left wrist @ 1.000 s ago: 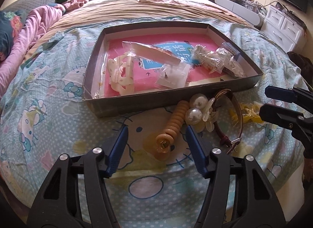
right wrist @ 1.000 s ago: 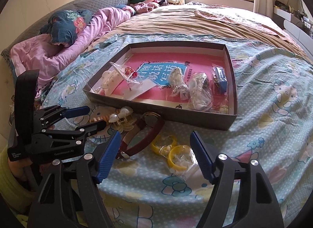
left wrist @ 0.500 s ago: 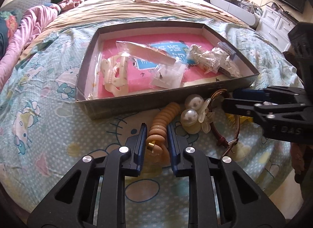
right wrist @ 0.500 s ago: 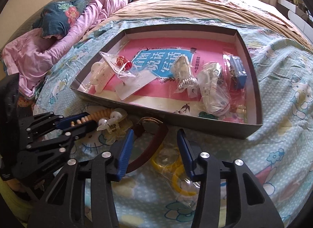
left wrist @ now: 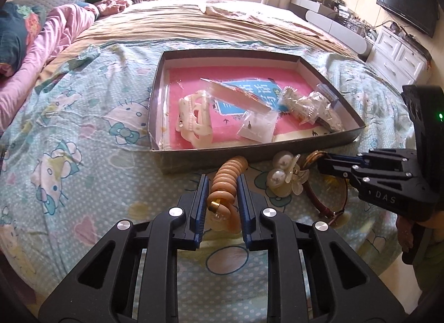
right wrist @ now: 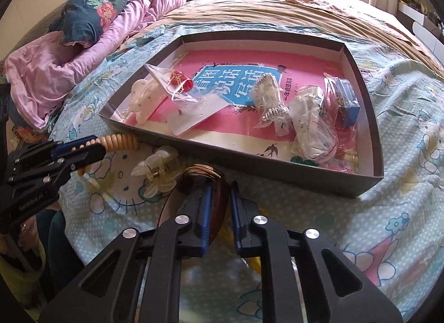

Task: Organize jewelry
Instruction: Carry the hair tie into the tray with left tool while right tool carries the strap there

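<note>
left gripper (left wrist: 222, 198): jaws drawn narrow on either side of the peach coil bracelet (left wrist: 226, 178), pads against its flanks near the gold clasp end; the far end of the coil reaches toward 12 o'clock, up to the front wall of the tray (left wrist: 249, 153). bracelet lies on the bedsheet (left wrist: 83, 156), outside the tray.

right gripper (right wrist: 219, 198): jaws narrow, closed on the dark red strap of the watch (right wrist: 201, 171), whose gilt case sits just beyond the fingertips at 12 o'clock, close to the tray wall.

handling note, judged: both pieces look clamped but not raised. lift each straight up until clear of the tray wall before carrying forward; the coil is springy and may sag or twist from a grip at one end, so a slow rise seems wise. the watch strap is looped, and the pearl hair clip (right wrist: 156, 166) lies at 10 o'clock just beside it and could be dragged along.

view differences: the left wrist view shows the bracelet's clasp and the pearl faces of the clip; it shows the right gripper only from the side, its hold hidden. the right wrist view shows the strap between the pads, a red item in a clear bag and a blue box in the tray, and a trace of yellow under the gripper, too hidden to name.
</note>
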